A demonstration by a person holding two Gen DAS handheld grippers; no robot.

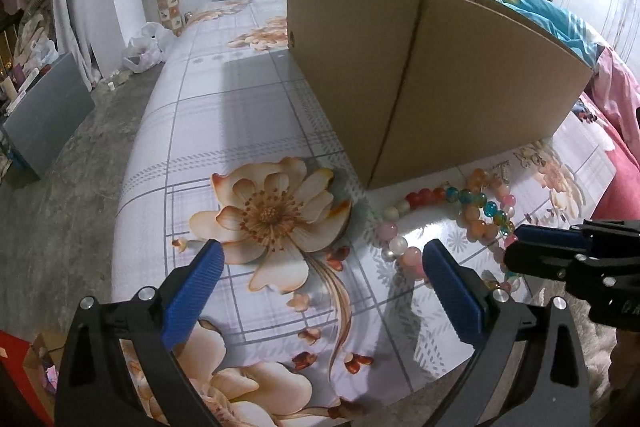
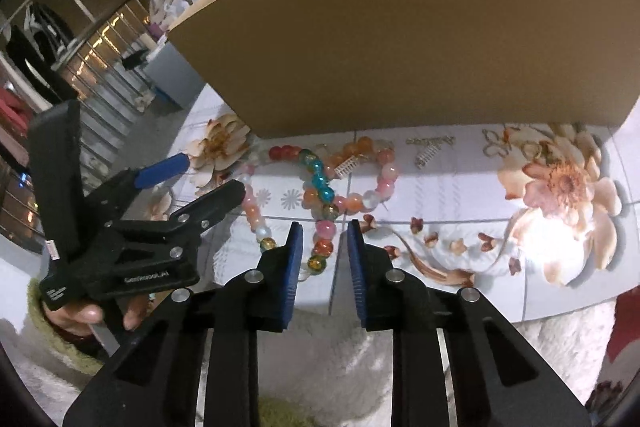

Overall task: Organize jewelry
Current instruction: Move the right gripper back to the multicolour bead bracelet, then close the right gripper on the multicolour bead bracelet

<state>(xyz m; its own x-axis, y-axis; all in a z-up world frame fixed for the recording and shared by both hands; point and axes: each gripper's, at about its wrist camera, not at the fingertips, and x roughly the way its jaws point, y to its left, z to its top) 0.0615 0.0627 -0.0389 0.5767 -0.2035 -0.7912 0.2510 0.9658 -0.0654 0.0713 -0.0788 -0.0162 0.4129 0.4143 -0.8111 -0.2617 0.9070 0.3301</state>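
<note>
Several bead bracelets (image 2: 320,187) in pink, orange, red and teal lie tangled on the floral table in front of a cardboard box (image 2: 400,35); they also show in the left wrist view (image 1: 460,211). Small gold earrings (image 2: 430,149) lie to their right. My right gripper (image 2: 323,247) is partly open, its blue pads either side of the nearest beads, gripping nothing. My left gripper (image 1: 320,263) is wide open and empty, left of the bracelets; it shows in the right wrist view (image 2: 208,175). The right gripper's tip (image 1: 520,247) enters the left wrist view beside the beads.
The cardboard box (image 1: 420,75) stands right behind the jewelry. The table edge (image 1: 132,167) drops to a concrete floor on the left. A pink and teal pile of cloth (image 1: 592,39) lies at the right. White fluffy fabric (image 2: 560,347) lies at the near edge.
</note>
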